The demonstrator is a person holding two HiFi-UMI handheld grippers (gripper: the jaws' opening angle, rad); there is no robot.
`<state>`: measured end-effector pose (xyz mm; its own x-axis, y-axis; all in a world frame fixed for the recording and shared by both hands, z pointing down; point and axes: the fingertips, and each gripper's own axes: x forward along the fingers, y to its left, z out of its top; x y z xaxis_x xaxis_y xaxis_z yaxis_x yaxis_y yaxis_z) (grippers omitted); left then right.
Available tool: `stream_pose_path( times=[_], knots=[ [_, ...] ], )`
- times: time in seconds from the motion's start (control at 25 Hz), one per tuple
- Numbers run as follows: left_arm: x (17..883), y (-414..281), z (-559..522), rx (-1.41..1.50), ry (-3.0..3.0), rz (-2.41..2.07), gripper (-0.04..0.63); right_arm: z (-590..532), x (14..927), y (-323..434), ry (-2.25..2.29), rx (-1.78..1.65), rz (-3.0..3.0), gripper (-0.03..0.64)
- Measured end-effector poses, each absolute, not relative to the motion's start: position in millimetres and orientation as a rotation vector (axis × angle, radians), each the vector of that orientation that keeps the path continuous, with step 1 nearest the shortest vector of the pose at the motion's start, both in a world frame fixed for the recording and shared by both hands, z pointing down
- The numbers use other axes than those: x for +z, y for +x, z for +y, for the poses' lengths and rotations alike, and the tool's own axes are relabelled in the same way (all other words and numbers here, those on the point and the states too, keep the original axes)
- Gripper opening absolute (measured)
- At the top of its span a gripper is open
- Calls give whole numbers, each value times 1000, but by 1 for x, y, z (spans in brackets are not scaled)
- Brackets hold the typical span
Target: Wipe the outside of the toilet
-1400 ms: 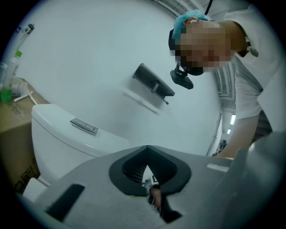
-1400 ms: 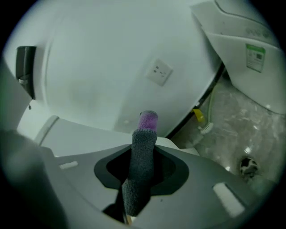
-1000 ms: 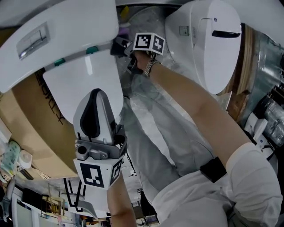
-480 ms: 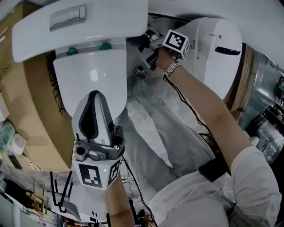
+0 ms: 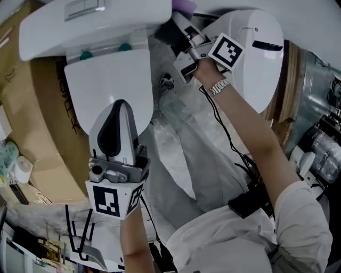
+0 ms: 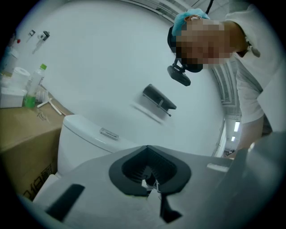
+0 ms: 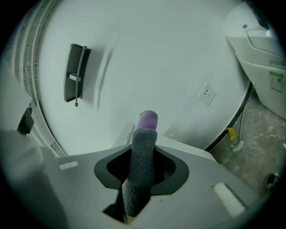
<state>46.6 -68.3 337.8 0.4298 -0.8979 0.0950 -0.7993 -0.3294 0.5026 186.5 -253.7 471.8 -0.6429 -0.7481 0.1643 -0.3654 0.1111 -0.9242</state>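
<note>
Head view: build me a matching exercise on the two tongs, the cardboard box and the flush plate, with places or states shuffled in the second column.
Column one:
1. left tongs
2. right tongs
3. cardboard box
4. flush plate

Column two:
a. shut on a grey and purple cloth
b. set in the top of the tank
c. shut on nothing, above the toilet lid
d. brown, at the toilet's left in the head view

Pairs: 1-c, 2-a, 3-d, 4-b.
</note>
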Motion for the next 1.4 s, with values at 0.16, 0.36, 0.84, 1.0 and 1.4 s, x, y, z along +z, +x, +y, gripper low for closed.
stream_pose_path(
  times=[0.16, 0.36, 0.84, 1.0, 1.4],
  knots=[
    [333, 31, -50, -220, 2291, -1349, 5, -224, 461, 188, -1214, -1409, 2081, 104],
    [340, -10, -31, -184, 2255, -1392, 5, -185, 477, 172, -1656, -1123, 2411, 104],
    [337, -84, -3, -303, 2215, -1457, 5, -187, 488, 98, -2025, -828, 2783, 104],
    [337, -108, 7, -327, 2206, -1485, 5, -186, 489, 68, -1994, -812, 2873, 104],
    [342, -158, 20, -348, 2159, -1574, 5, -184, 487, -52, -1794, -791, 3083, 104]
  ],
)
